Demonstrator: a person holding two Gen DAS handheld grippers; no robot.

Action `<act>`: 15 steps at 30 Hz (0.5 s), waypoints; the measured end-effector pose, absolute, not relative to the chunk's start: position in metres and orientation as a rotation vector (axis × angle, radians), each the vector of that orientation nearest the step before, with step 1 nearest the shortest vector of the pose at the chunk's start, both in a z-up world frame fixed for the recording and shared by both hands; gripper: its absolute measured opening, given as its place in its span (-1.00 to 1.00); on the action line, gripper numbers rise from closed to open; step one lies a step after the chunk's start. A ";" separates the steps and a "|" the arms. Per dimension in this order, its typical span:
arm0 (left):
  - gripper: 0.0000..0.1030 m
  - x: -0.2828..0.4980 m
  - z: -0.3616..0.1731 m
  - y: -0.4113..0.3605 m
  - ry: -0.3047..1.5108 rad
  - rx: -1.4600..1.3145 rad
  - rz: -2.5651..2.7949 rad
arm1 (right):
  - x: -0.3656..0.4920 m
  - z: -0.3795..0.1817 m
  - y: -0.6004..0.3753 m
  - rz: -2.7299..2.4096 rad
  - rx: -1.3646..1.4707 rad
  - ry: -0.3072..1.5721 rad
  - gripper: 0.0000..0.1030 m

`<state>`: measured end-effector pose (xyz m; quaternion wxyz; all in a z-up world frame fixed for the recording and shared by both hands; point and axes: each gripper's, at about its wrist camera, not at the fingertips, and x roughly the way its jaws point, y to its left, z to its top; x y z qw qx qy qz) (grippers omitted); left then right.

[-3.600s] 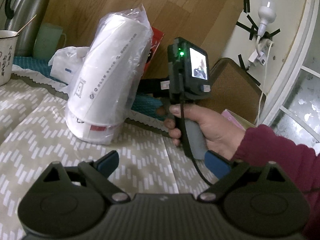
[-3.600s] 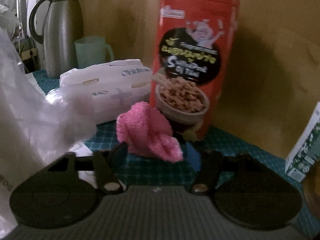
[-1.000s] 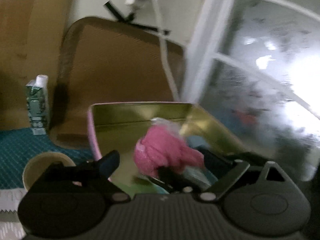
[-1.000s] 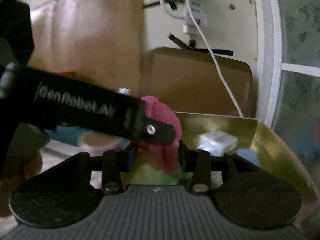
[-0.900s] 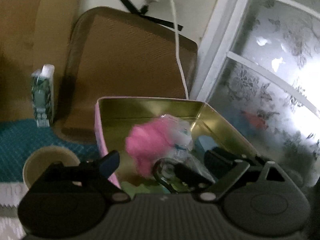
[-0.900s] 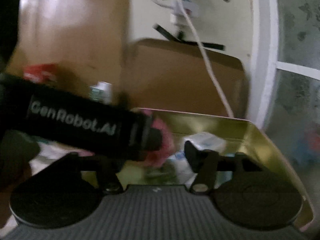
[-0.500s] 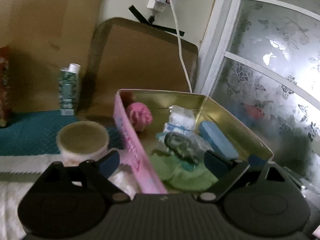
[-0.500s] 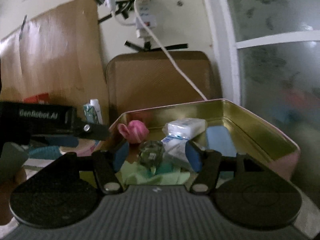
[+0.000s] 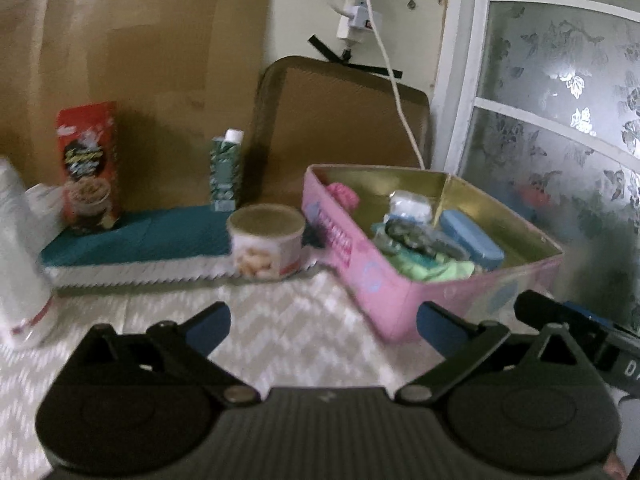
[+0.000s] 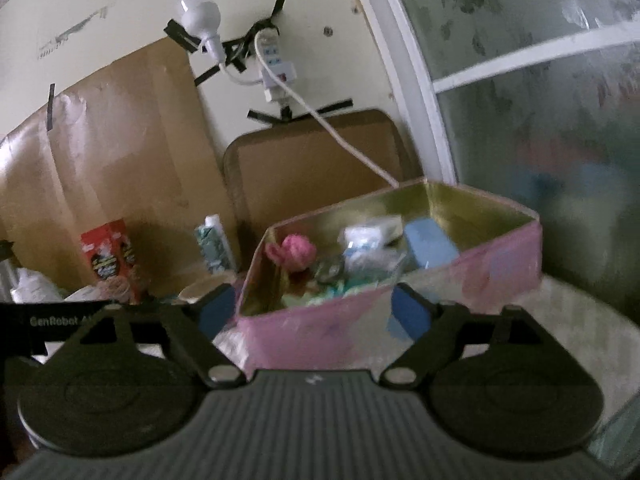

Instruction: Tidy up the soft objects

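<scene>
- Left claw (image 9: 323, 330): spread, empty, above the patterned cloth (image 9: 280, 320).
- Right claw (image 10: 314, 312): spread, empty, just before the pink tin (image 10: 320, 332).
- Pink fluffy object (image 10: 296, 254): inside the tin, far-left corner, beyond both claws.
- Round can (image 9: 266, 246): just left of the tin.

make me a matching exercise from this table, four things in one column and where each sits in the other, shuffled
Things:
1. pink fuzzy ball
2. blue case
3. round snack cup
4. green carton

Places:
A. just outside the pink tin, to its left
B. far left corner inside the tin
C. by the tin's right wall, inside
D. upright on the teal mat

Pairs: 1-B, 2-C, 3-A, 4-D
</scene>
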<state>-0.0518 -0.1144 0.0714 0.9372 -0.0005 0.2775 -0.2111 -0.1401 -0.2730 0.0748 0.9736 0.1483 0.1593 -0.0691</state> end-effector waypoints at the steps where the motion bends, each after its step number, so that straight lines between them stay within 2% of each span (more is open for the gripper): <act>1: 0.99 -0.056 0.070 -0.111 0.568 0.004 -0.421 | -0.143 0.073 -0.270 -0.138 0.307 0.330 0.84; 8: 0.99 -0.075 0.066 -0.105 0.575 0.061 -0.366 | -0.157 0.069 -0.257 -0.145 0.378 0.353 0.91; 15: 0.99 -0.089 0.069 -0.104 0.547 0.109 -0.302 | -0.165 0.076 -0.244 -0.146 0.332 0.344 1.00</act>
